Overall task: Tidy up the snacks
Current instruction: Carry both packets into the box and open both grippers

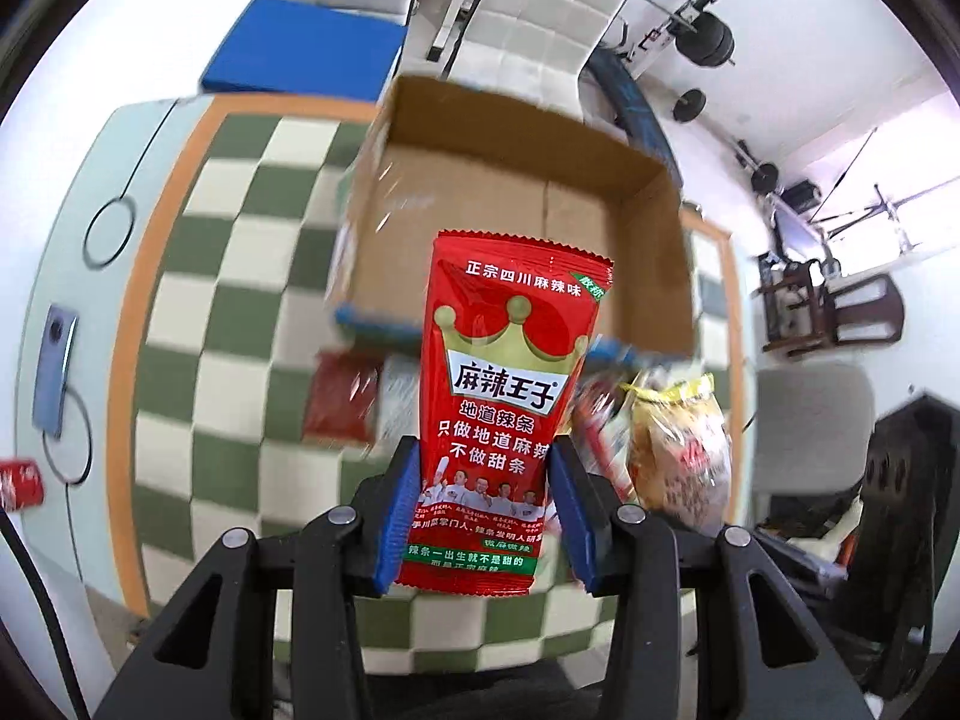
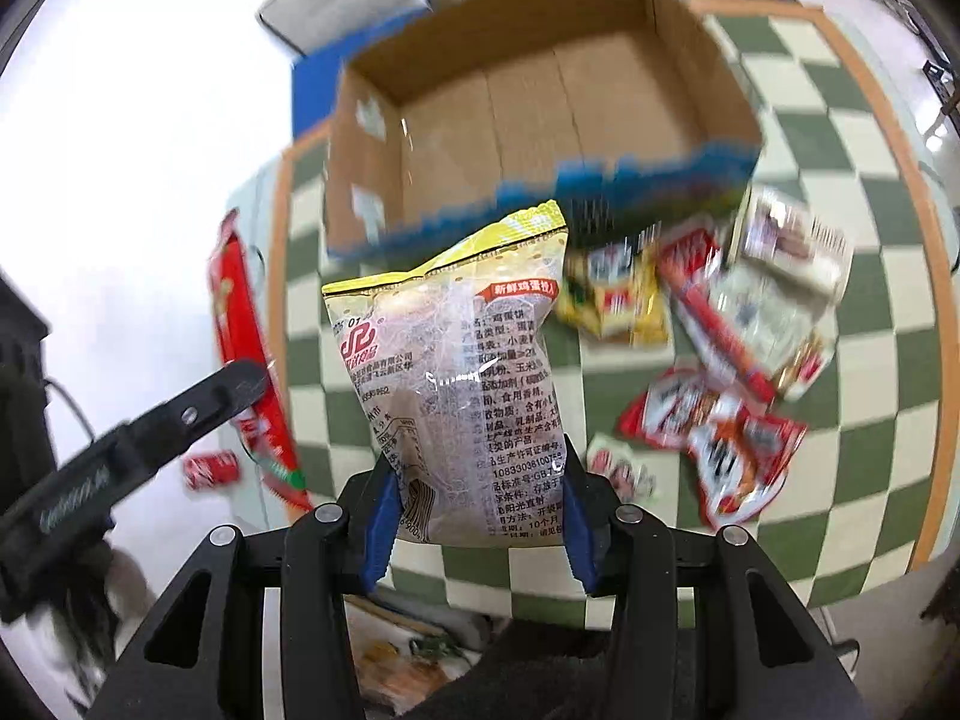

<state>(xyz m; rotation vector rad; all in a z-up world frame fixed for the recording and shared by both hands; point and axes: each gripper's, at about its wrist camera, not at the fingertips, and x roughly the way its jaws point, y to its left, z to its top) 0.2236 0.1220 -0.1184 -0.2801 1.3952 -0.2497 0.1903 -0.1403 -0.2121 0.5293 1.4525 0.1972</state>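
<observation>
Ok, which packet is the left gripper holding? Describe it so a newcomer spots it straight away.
Start at the open cardboard box on the green-and-white checkered mat. Just in front of it, held upright in the left gripper, is the red spicy-strip packet. It has a gold crown and white Chinese lettering, unlike the pale yellow-topped packet in the right gripper.
</observation>
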